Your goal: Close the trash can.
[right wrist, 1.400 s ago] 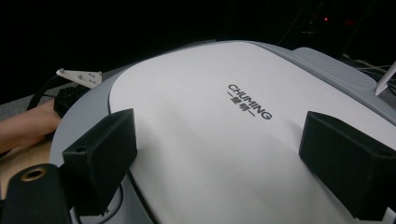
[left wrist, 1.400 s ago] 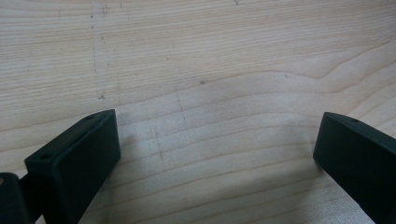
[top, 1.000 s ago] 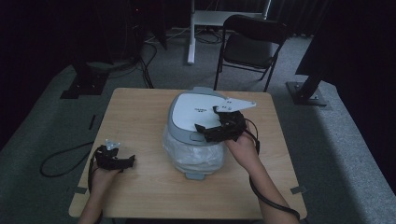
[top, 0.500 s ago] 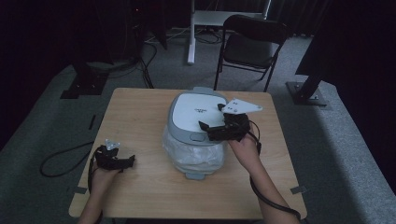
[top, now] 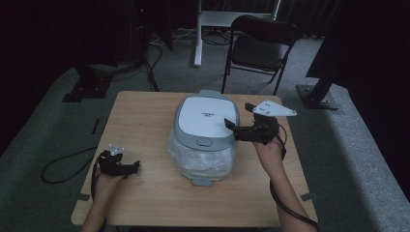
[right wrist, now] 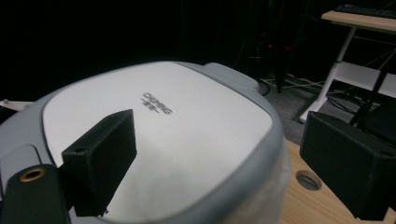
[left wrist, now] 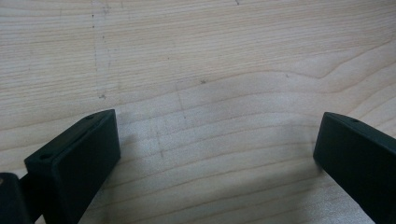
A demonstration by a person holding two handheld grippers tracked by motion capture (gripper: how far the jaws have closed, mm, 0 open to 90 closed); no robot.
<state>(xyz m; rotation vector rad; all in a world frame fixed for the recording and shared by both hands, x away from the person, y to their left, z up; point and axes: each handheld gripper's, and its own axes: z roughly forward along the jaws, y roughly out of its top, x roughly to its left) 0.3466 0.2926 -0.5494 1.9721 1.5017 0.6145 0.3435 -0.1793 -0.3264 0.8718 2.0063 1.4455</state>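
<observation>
A white-and-grey rice cooker [top: 205, 126] sits near the middle of the wooden desk [top: 145, 116], slightly toward the far edge, its lid closed and its lower body wrapped in clear plastic film [top: 200, 162]. A small grey tab juts from its base toward the near edge. On the lid, a dark line of lettering [right wrist: 157, 103] can be seen but not read.

The right gripper [top: 240, 121] hovers at the cooker's right side, level with the lid, its jaws spread wide and holding nothing. In the right gripper view, one jaw reaches over the lid's white top, while the other hangs out past the grey rim, above the desk. Whether the nearer jaw touches the lid cannot be told. The grey three-cornered plate [top: 274, 109] on top of this gripper points toward the far right corner. The person's right hand [top: 269, 151] grips it from behind, a cable trailing along the forearm.

Well apart from the cooker, near the desk's near left corner, the left gripper [top: 133, 167] rests low over bare wood, its jaws also wide apart and empty in the left gripper view. The person's left hand [top: 105, 182] holds it.

Beyond the far edge stand a dark folding chair [top: 258, 46] and a white stand [top: 198, 34] on grey carpet.
</observation>
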